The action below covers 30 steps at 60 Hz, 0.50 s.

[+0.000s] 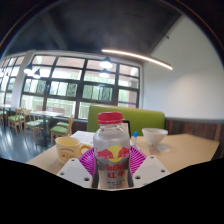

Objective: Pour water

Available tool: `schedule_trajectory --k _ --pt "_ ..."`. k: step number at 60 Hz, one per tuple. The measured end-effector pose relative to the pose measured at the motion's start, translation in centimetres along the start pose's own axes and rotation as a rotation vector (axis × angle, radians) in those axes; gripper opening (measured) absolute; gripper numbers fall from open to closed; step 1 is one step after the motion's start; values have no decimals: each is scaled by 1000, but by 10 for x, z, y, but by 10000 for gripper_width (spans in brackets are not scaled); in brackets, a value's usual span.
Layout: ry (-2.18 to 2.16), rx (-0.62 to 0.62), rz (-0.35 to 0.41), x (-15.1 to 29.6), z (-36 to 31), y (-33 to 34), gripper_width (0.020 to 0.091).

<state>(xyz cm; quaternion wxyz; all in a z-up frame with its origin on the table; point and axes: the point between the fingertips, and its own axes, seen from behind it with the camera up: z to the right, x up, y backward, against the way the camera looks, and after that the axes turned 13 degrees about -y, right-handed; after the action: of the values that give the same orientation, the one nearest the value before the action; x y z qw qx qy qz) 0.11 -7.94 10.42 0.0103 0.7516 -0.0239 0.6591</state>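
Behind everything stretches a large room with a wall of tall windows [70, 85], a long ceiling light [137, 58] and a green sofa [130, 117] under the glass. Rows of chairs and tables [30, 122] stand off to one side near the windows. Closer in lies a pale surface [185, 150] that carries the things at hand.

From the gripper view, the gripper [113, 160] points level and forward across the surface, its two fingers [90, 160] reaching in from below. The pink pads on their inner faces sit against either side of a bottle [112, 150], so the fingers are clamped on it. No hand or sleeve shows.

The bottle stands upright between the fingers. It is clear plastic with a red cap [110, 118] screwed on and a label [113, 156] in red, yellow and white wrapped round its middle. Whether its base rests on the surface cannot be told, since the bottom is hidden.

Beyond the fingers, a yellowish cup [67, 148] stands on the surface to one side of the bottle, and a white bowl [154, 136] on a foot stands on the other side, farther back. Both are apart from the bottle.
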Motion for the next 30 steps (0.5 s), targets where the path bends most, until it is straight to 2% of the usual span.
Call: schedule_trajectory --k 3,8,14,19,21,22,30 --pt "137 -5 36 20 1 -9 392" --pt "436 -8 54 65 4 -30 393" --pt "883 -6 71 94 -14 -64 392" --pt "1288 4 108 97 -40 -97 392" --pt "1455 15 107 86 -55 -99 391" --pt "1536 37 104 94 -46 -112 391" --pt "2019 93 124 77 -65 -120 390"
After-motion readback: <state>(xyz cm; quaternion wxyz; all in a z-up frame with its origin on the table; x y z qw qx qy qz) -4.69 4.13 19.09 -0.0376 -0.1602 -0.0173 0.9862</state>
